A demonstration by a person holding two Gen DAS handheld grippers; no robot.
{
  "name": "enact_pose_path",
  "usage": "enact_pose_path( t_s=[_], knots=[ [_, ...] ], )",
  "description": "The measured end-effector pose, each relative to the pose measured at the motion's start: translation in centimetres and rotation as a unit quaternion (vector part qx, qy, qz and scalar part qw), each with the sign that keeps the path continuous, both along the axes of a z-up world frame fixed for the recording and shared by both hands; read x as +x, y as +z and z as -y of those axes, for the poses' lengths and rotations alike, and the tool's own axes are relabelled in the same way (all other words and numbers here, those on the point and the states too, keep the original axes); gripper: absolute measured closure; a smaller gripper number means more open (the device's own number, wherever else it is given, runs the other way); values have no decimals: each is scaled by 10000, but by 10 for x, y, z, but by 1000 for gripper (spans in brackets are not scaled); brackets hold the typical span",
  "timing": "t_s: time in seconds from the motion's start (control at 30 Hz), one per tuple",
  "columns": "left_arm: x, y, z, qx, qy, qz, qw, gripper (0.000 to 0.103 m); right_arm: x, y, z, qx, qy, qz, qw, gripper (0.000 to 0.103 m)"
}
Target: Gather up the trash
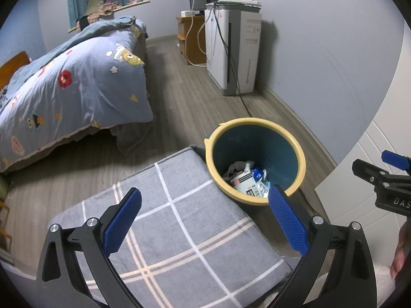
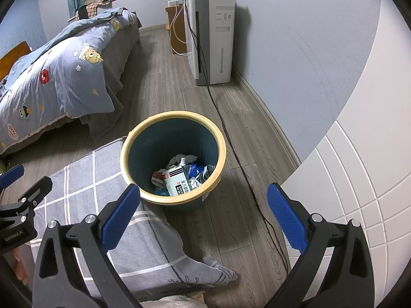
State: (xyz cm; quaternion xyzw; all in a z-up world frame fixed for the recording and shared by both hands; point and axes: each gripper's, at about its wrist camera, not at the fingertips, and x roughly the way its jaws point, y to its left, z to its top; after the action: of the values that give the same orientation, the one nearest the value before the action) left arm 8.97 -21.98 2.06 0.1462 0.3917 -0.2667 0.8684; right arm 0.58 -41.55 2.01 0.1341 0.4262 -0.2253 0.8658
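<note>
1. Both tools are released and carry nothing. The left tool (image 1: 204, 220) hangs over a grey checked cushion (image 1: 179, 231); the right tool (image 2: 203, 217) hangs with the bin just ahead of its spread jaws.
2. The bin (image 2: 173, 118) stands on the wood floor, touching the cushion's far corner. The trash (image 2: 179, 177) — a white printed box, blue wrappers, crumpled paper — lies at its bottom, so little seems left to gather.
3. Risk: reaching deep for the trash, a finger could catch the yellow rim and tip the bin, since it looks light and nearly empty.
4. Risk: a black cable (image 2: 231, 151) runs along the floor just right of the bin — a low sweep of the right tool could snag it and tug the white appliance (image 2: 213, 38) far ahead.
5. Risk: both tools converging on the narrow opening could knock together.
</note>
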Motion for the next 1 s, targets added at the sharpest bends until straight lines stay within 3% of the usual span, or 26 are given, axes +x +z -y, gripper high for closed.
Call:
enact_pose_path(
  t_s=[1.0],
  knots=[
    [0,7,-3,-21,-122,47,9999,5,0,-6,0,74,-26,-59,10000,6]
  ],
)
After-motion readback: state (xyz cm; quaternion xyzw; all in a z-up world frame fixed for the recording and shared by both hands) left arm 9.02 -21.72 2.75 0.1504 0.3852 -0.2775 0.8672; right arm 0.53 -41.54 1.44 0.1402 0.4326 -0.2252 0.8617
